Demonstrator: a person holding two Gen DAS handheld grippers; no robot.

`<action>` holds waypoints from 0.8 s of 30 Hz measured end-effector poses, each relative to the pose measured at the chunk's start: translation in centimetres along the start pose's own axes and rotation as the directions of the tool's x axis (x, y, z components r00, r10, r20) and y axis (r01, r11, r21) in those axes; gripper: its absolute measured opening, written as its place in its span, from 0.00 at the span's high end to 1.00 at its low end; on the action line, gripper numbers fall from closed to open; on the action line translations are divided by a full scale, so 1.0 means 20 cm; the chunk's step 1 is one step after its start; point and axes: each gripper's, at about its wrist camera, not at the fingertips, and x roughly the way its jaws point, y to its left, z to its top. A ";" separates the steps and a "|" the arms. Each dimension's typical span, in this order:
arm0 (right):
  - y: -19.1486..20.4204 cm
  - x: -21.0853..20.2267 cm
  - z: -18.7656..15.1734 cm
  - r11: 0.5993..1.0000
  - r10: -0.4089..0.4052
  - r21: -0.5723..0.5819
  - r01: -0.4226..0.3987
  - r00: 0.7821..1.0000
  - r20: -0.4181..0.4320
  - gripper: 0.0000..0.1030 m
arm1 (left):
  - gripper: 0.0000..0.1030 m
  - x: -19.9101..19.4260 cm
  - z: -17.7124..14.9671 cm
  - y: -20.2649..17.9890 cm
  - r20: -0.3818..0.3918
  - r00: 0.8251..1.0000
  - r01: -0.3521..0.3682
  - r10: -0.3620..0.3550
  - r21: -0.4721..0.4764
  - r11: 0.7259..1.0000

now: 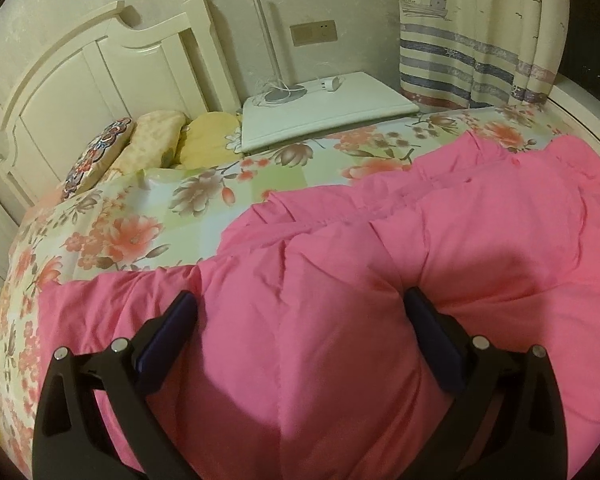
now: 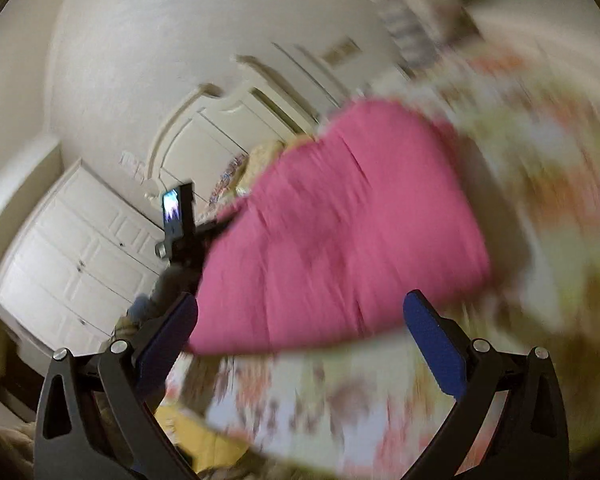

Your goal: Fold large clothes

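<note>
A large pink padded garment (image 1: pixel 380 248) lies spread on the floral bed sheet (image 1: pixel 140 232), with a stitched seam across its far part. My left gripper (image 1: pixel 300 312) is open and low over the garment's near edge; a puffy bulge of pink fabric sits between its wide-spread fingers, which do not pinch it. The right wrist view is heavily blurred. There the pink garment (image 2: pixel 340 208) shows as a tapered slab, and my right gripper (image 2: pixel 300 312) is open above its near edge with nothing held. The left hand-held unit (image 2: pixel 178 220) shows at the garment's left side.
A white headboard (image 1: pixel 100 80) and several pillows (image 1: pixel 156 132) stand at the far left. A white nightstand (image 1: pixel 324 108) with a lamp pole and cable borders the bed. A patterned curtain (image 1: pixel 480 40) hangs at the right. White wardrobe doors (image 2: pixel 80 264) lie behind.
</note>
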 end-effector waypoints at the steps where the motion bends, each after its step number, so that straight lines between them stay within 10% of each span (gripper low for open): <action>1: -0.04 0.02 -0.06 0.999 -0.014 0.037 0.016 0.999 -0.046 0.04 | 0.02 -0.02 0.00 0.00 0.001 1.000 -0.020 0.020 -0.001 1.000; 9: -0.13 0.25 -0.01 0.992 -0.060 0.109 0.068 0.995 -0.082 0.04 | 0.02 -0.44 -0.07 -0.03 0.172 0.985 -0.014 0.018 -0.025 1.000; 14: -0.11 0.42 0.13 0.982 -0.129 0.133 0.131 0.991 -0.026 0.04 | 0.02 -0.27 -0.18 -0.12 0.082 0.997 -0.003 -0.001 0.059 0.998; 20: -0.11 0.61 0.29 0.960 -0.222 0.197 0.199 0.970 0.099 0.04 | 0.02 -0.13 -0.18 -0.01 0.017 0.990 0.138 -0.137 -0.055 0.989; 24: -0.13 0.67 0.34 0.981 -0.075 0.191 0.033 0.973 0.219 0.09 | 0.02 -0.13 -0.20 -0.01 0.038 0.995 0.091 -0.088 -0.086 0.992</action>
